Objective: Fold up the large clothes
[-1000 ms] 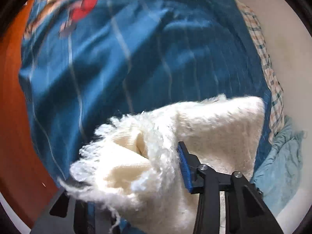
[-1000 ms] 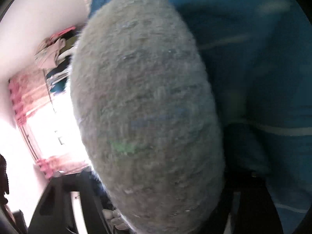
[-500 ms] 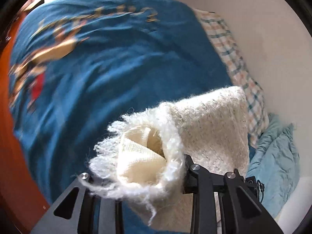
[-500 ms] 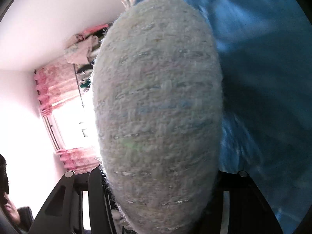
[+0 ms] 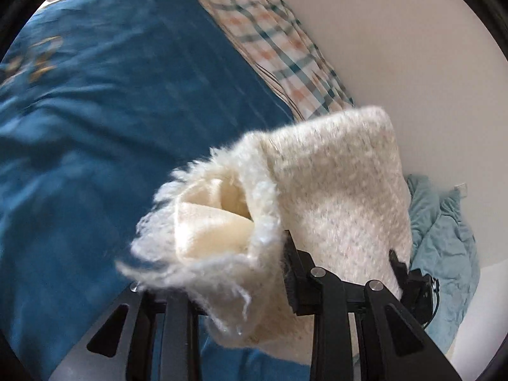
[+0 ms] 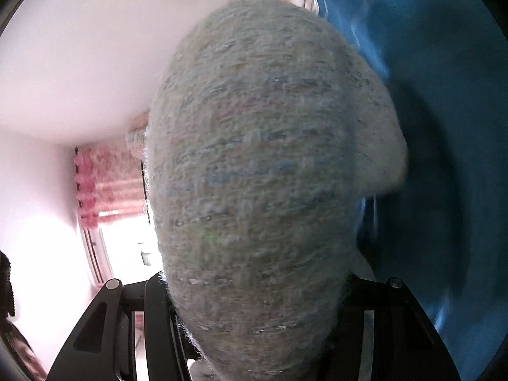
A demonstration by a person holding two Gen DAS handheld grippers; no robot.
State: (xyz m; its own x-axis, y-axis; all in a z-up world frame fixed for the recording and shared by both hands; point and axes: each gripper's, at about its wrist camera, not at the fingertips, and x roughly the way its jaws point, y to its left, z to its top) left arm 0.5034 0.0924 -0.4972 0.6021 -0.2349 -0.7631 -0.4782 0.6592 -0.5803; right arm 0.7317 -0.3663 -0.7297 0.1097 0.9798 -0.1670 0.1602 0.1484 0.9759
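Left wrist view: left tongs point(image 5: 228, 273), narrowed and clamped on a bunched, fringed edge of a cream fluffy knit garment point(image 5: 333, 190). The fabric rises straight out of the jaws and folds over ahead and to the right of them.

Right wrist view: right tongs point(image 6: 254, 311), set at middling width and gripping a thick fold of the same garment point(image 6: 263, 158), which bulges directly in front and fills most of the frame.

Surface: bed with blue quilt point(image 5: 111, 111), lying below and ahead of the left tongs; the garment hangs clear of it. Plaid pillow point(image 5: 285, 47) further ahead, against the wall. Crumpled teal cloth point(image 5: 444, 238) to the right of the left tongs. Pink curtain point(image 6: 104, 184) left of the right tongs.

Key relation: garment spans between both tongs, each holding one end, long axis judged to run tong to tong. Neither hand is nearer; laying it flat on the quilt looks like a two-handed move.
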